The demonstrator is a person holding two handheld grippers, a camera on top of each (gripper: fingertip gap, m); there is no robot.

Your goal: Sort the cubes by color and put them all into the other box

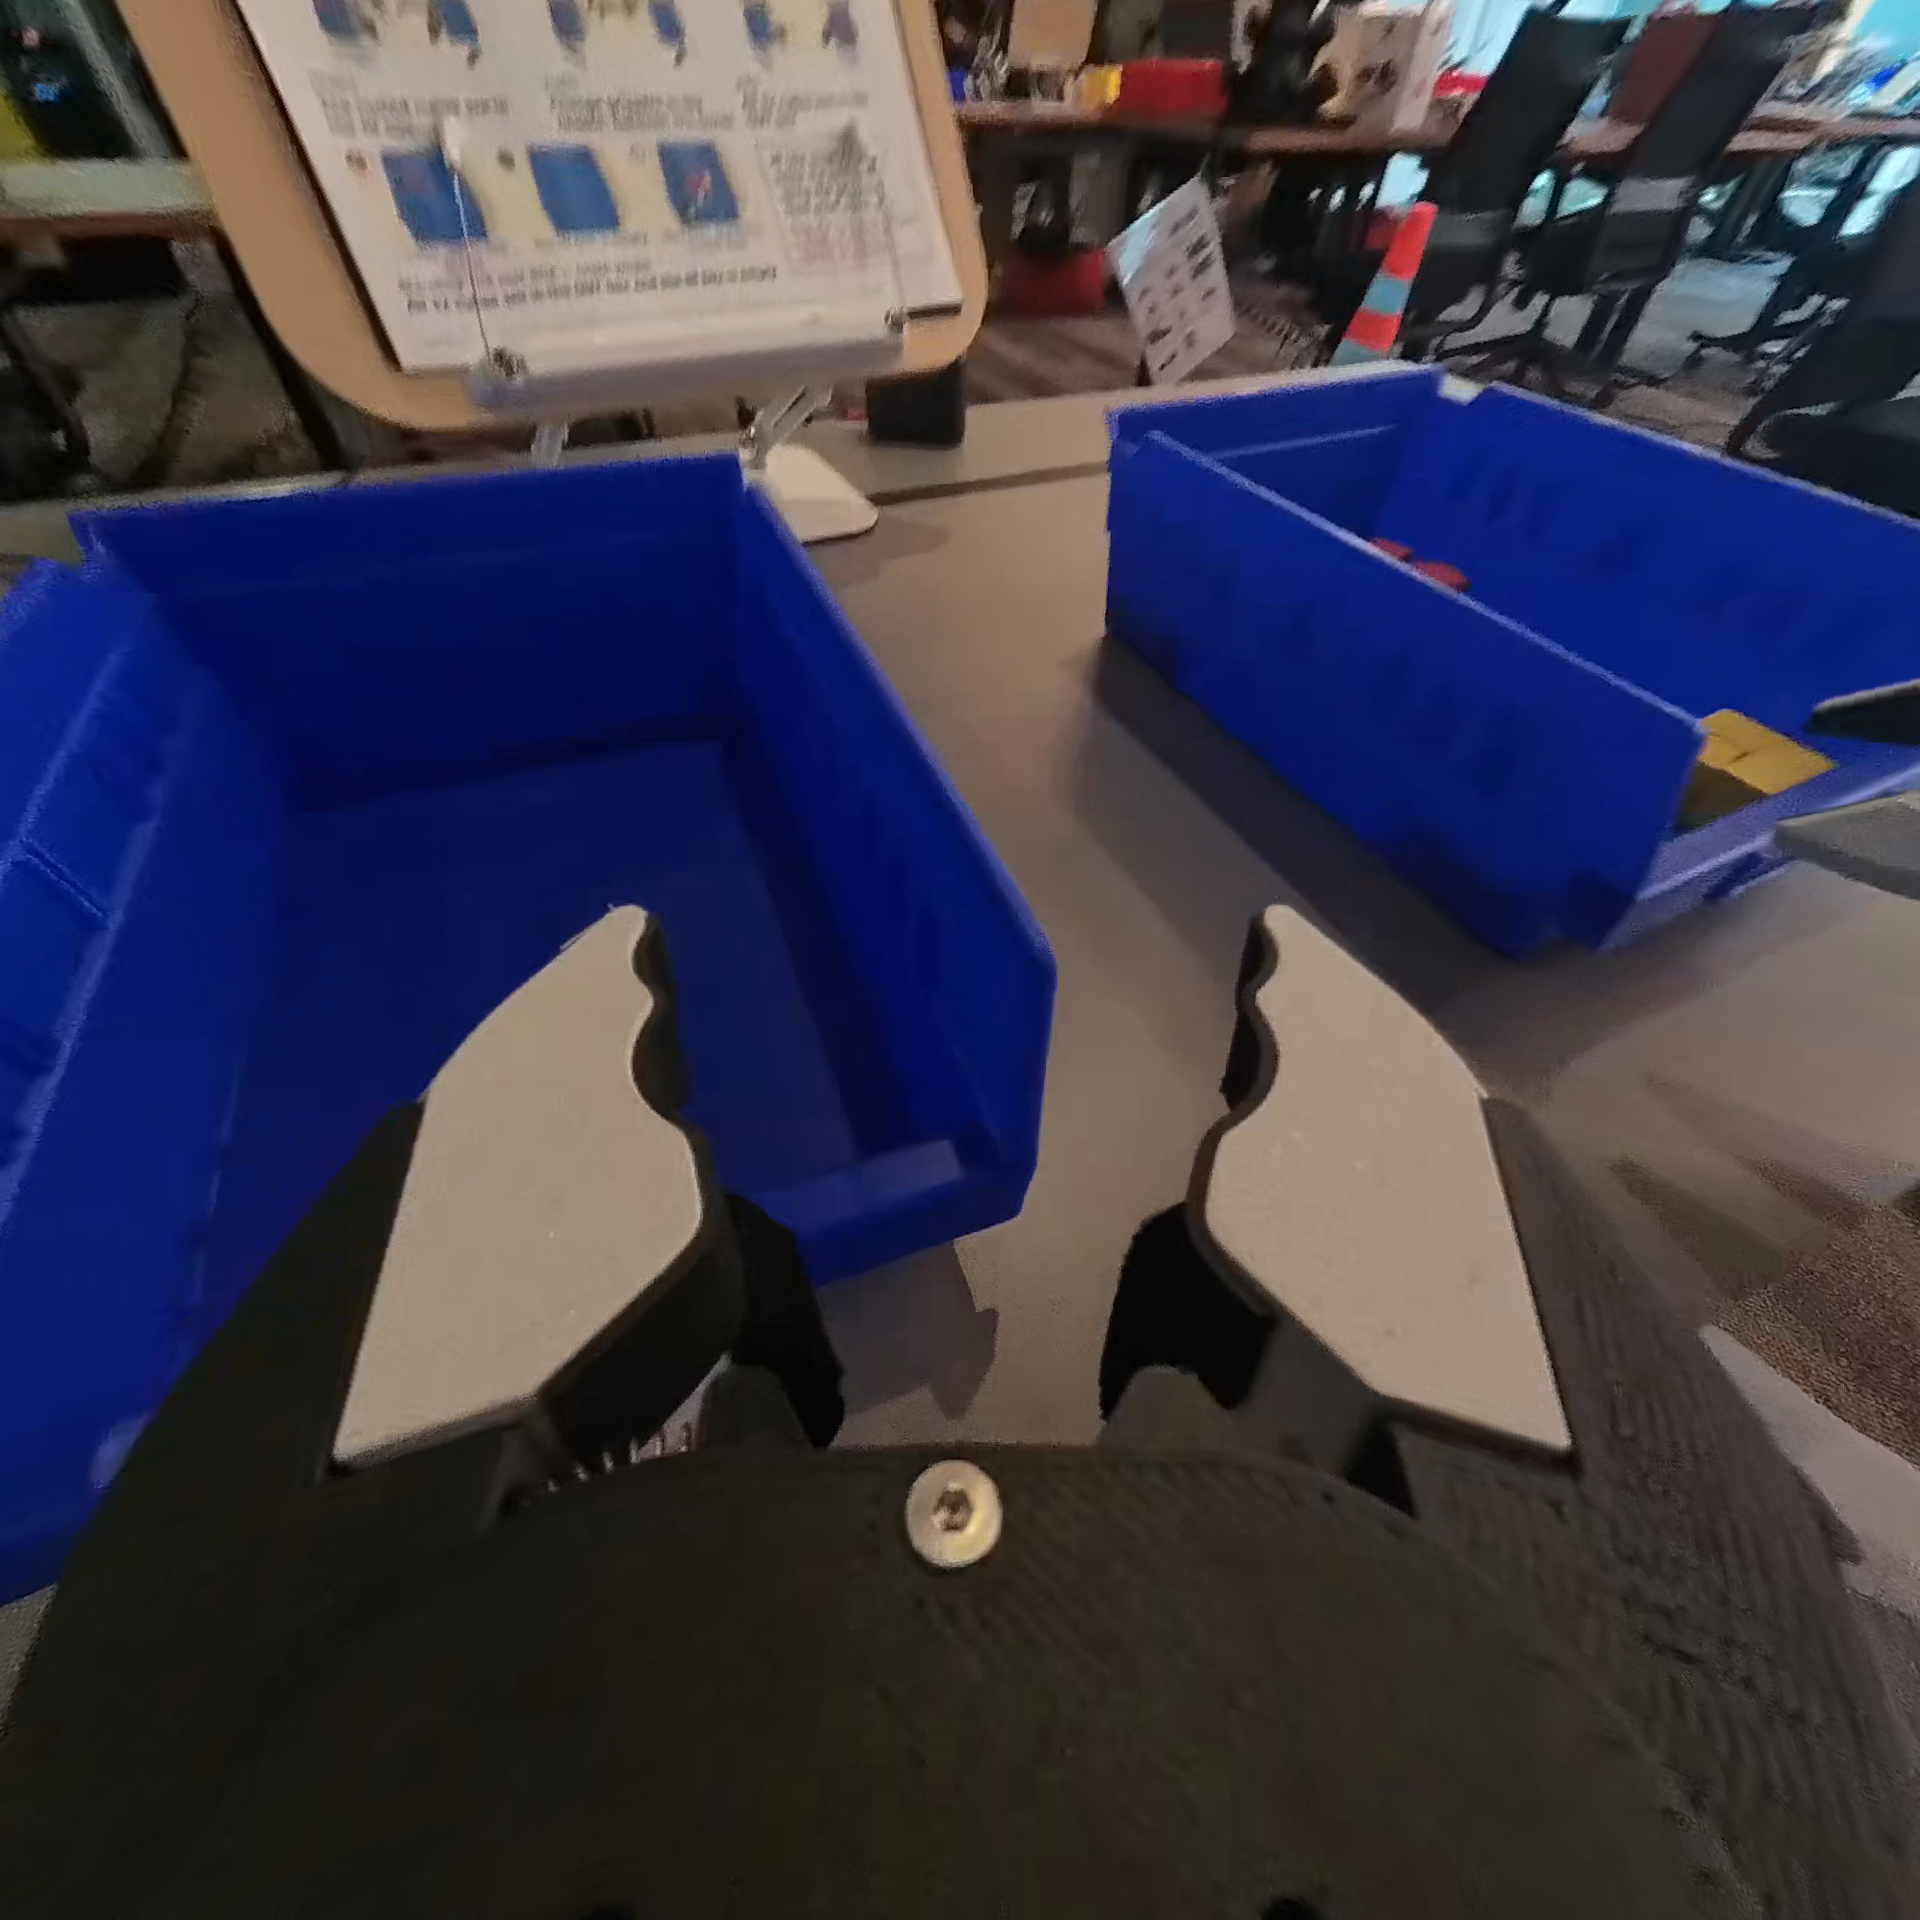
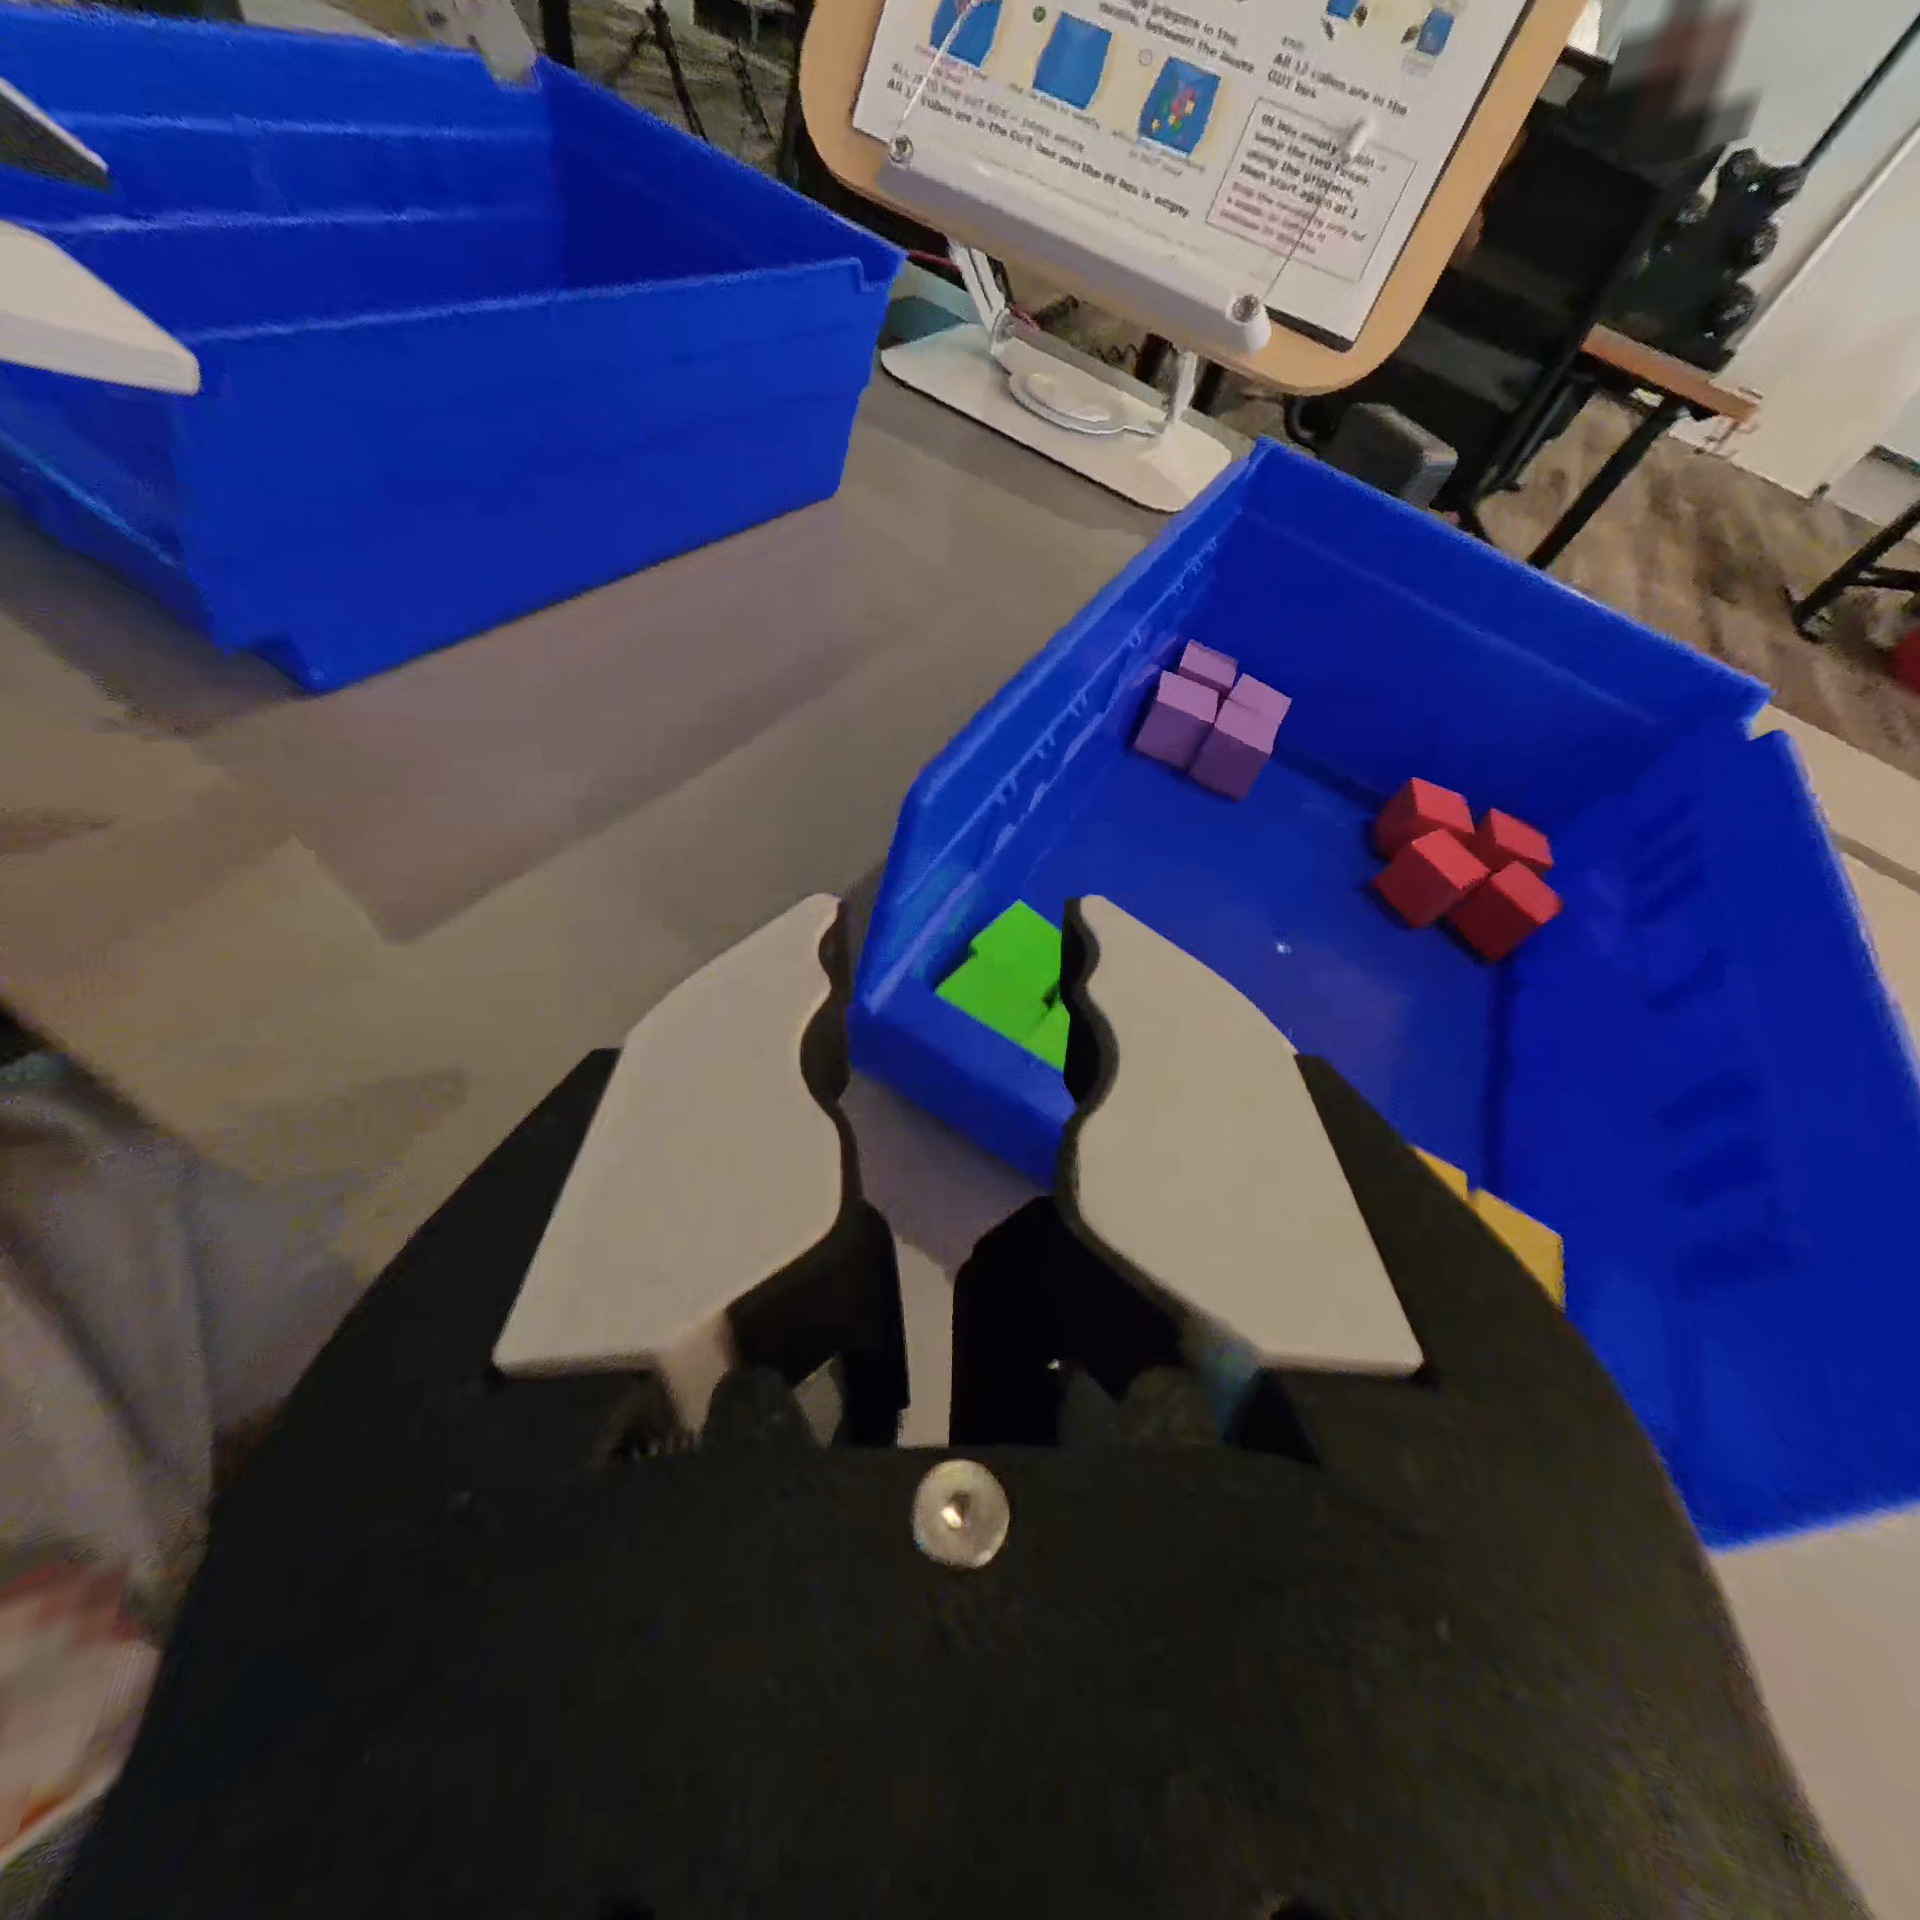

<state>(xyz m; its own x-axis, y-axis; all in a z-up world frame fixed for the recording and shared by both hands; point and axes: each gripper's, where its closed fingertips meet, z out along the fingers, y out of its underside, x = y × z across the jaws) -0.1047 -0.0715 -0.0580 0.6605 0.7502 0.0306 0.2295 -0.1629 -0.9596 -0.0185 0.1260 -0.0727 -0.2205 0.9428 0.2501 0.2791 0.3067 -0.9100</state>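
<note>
My left gripper (image 1: pixel 951 920) is open and empty. It hovers over the near right corner of an empty blue bin (image 1: pixel 416 623) that stands on the grey table (image 1: pixel 987 675). My right gripper (image 2: pixel 956 909) has its jaws a narrow way apart and holds nothing. It is at the near left corner of a second blue bin (image 2: pixel 1704 1039), with one finger outside the wall and one over the green cubes (image 2: pixel 1003 977). This bin also holds purple cubes (image 2: pixel 1210 717), red cubes (image 2: pixel 1465 868) and yellow cubes (image 2: pixel 1517 1236). The right gripper's fingers also show at the right edge of the left wrist view (image 1: pixel 1803 779).
A printed sheet on a wood-framed board (image 1: pixel 623 187) stands on a white base (image 2: pixel 1060 405) behind the two bins. Office chairs (image 1: pixel 1621 208), tables and an orange cone (image 1: pixel 1387 301) are beyond the table. A person's grey sleeve (image 2: pixel 83 1299) is at the left.
</note>
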